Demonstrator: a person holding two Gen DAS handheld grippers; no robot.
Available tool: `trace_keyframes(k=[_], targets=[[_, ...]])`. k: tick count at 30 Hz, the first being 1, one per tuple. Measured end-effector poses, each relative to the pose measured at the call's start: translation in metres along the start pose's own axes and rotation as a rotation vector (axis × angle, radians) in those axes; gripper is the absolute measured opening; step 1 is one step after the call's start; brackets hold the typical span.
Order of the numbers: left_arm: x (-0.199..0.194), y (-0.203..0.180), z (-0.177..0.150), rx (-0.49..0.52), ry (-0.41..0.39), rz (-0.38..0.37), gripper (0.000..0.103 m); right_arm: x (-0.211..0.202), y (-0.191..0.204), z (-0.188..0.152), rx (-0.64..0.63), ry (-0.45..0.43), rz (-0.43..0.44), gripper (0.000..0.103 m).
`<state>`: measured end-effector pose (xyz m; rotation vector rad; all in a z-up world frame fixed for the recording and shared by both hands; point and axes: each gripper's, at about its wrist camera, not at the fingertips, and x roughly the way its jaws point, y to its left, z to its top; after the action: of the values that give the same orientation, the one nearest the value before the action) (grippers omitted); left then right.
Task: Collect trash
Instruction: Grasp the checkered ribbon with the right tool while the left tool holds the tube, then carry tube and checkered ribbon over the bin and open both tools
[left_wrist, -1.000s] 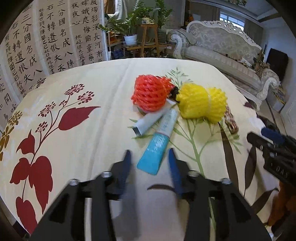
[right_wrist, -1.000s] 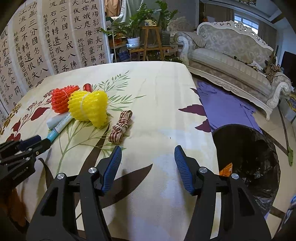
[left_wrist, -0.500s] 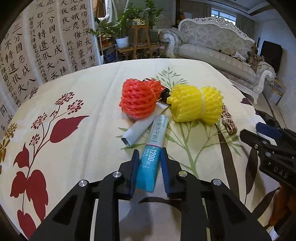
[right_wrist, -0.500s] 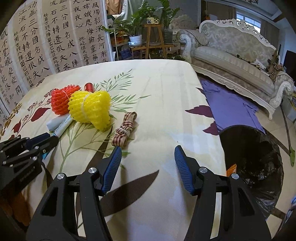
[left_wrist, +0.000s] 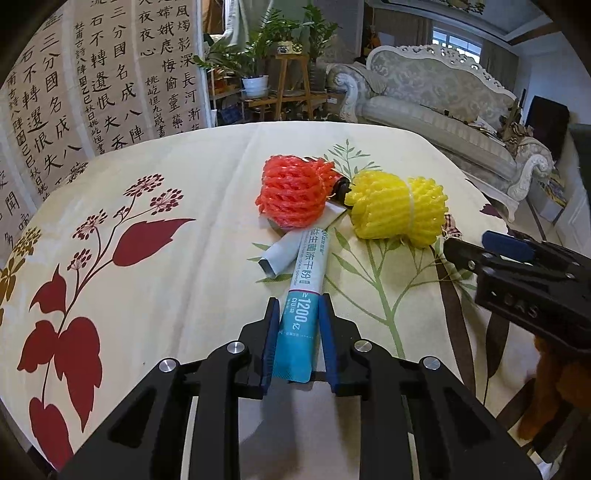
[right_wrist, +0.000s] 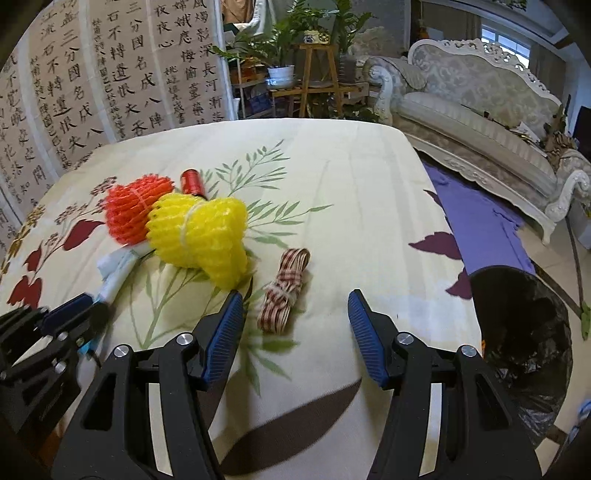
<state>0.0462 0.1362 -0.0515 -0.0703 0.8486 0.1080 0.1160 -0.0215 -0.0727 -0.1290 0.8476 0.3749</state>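
left tongs: pinched on the near end of the blue tube; tube's long axis runs straight away from them across the table.
right tongs: closing, nothing pressed; checked ribbon bundle lies just ahead, left of centre, lengthwise.
trash bin: beside table, nearer the right hand.

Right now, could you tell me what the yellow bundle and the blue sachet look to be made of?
The yellow bundle: likely soft foam netting, matte, judging by its open puffy mesh tied at the middle. The blue sachet: probably thin plastic or foil film, slightly glossy, flat and printed, pinched between the left gripper pads.
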Motion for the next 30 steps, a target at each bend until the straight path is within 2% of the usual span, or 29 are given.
trace_keyframes(k=[1, 3, 4, 20, 30], targets=[[0.000, 0.000, -0.001, -0.002, -0.001, -0.001, 0.023, 0.003, 0.001, 0.002, -0.002, 0.013, 0.003, 0.037], [-0.001, 0.002, -0.002, -0.004, -0.002, -0.002, 0.023, 0.006, 0.002, 0.002, -0.007, 0.024, -0.007, 0.029], [-0.002, 0.002, -0.003, -0.004, -0.005, -0.002, 0.023, 0.006, 0.002, 0.002, -0.009, 0.025, 0.000, 0.018], [-0.018, -0.006, -0.012, -0.004, -0.038, -0.023, 0.023, -0.027, -0.008, -0.028, 0.013, -0.007, -0.010, 0.017], [-0.031, -0.047, -0.013, 0.031, -0.067, -0.094, 0.023, -0.067, -0.044, -0.044, 0.076, -0.070, -0.073, 0.017]])
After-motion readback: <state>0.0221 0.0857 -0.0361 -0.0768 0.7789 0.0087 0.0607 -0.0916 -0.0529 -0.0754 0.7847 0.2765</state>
